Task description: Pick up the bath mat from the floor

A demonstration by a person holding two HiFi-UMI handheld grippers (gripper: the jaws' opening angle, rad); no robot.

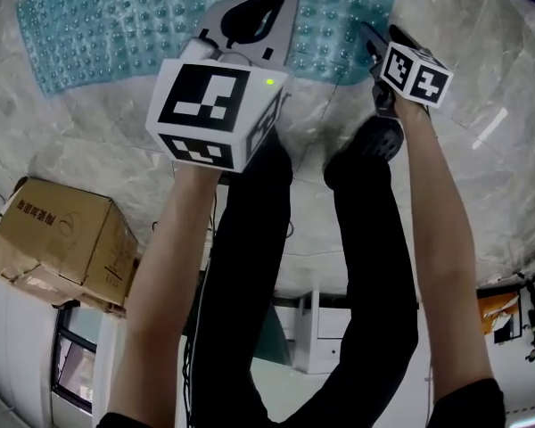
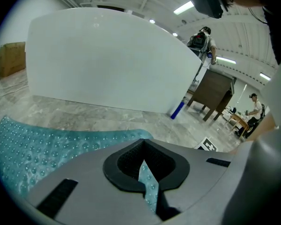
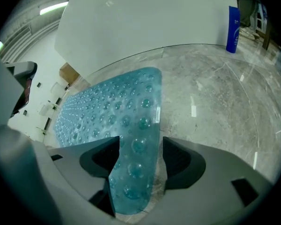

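Note:
The teal, bubble-studded bath mat [image 1: 116, 25] lies on the marble floor at the top of the head view. My left gripper [image 1: 266, 7] reaches to its near edge, left of the right one. In the left gripper view the left gripper [image 2: 147, 182] is shut on a thin fold of the bath mat [image 2: 42, 146]. My right gripper [image 1: 374, 47] is at the mat's right corner. In the right gripper view the right gripper [image 3: 139, 156] stands open, with the corner of the bath mat [image 3: 117, 111] lying between the jaws and the pads clear of it.
A cardboard box [image 1: 58, 239] sits on the floor at the left. A big white curved panel [image 2: 107, 64] rises behind the mat, with a blue bottle [image 3: 232, 28] at its end and a brown table [image 2: 215, 90] beyond. The person's black-trousered legs [image 1: 250, 266] stand between the arms.

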